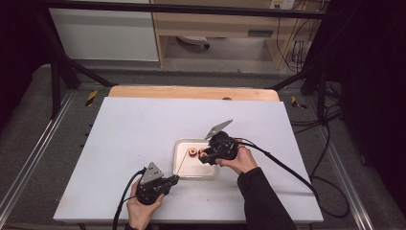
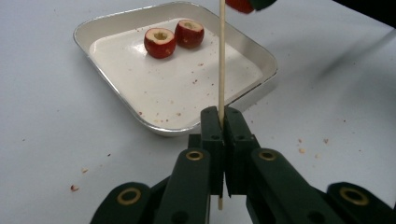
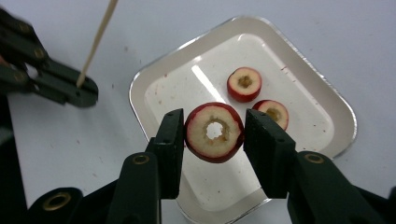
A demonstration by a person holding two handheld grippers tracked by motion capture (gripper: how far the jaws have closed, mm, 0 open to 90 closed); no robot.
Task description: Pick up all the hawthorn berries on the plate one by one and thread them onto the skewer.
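Left gripper [image 2: 222, 122]: jaws closed tight on a thin wooden skewer [image 2: 221, 60]. Right gripper [image 3: 214, 133]: jaws part-open, clamping a cored fruit ring [image 3: 215, 132].

A tray [image 1: 180, 167] sits on the table [image 1: 129, 139], a little right of the middle and toward the person's side. Two cored fruit pieces [image 3: 244, 84] lie inside the tray, just beside each other, and a third piece [image 3: 215, 132] is held above the tray between the jaws of the right gripper [image 3: 212, 135]. The left gripper [image 2: 222, 116] is in front of the tray at its left near corner, and the thin stick [image 2: 221, 60] clamped in it reaches up over the tray toward the right gripper.
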